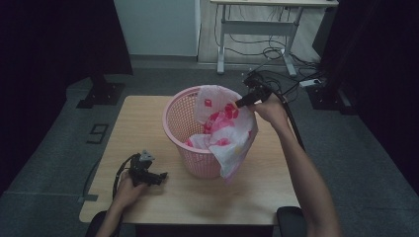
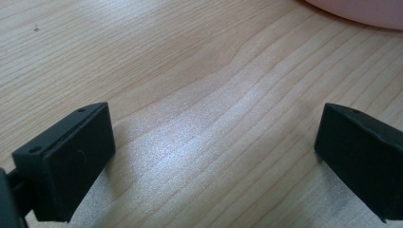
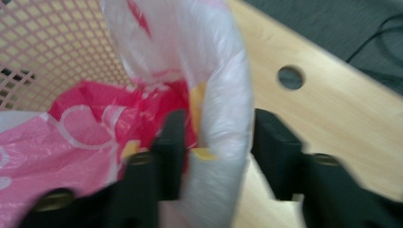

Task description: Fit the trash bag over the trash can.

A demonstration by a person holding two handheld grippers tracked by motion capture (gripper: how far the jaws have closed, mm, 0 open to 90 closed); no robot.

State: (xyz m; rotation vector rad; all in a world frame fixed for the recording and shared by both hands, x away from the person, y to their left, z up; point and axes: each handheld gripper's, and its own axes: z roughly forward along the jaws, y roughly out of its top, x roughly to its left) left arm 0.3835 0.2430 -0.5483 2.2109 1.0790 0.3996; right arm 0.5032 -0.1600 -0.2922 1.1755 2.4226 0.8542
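Observation:
A pink mesh basket [image 1: 196,159] stands in the middle of the wooden table [image 1: 143,118]. A white plastic bag with pink and red print [image 1: 228,129] lies in it and hangs over its near right rim. My right gripper [image 1: 241,103] reaches over the basket's far right rim. In the right gripper view its jaws [image 3: 216,121] straddle the bag's [image 3: 214,61] white edge beside the mesh [image 3: 47,42], with a little slack on each side. My left gripper [image 1: 160,176] rests on the table at the front left, open and with bare wood between its jaws [image 2: 214,137].
The table has a round cable hole [image 3: 291,77] near its far right side. Dark floor surrounds the table, with a desk frame and cables [image 1: 269,49] behind it. The basket's pink base [image 2: 361,12] lies just beyond the left gripper.

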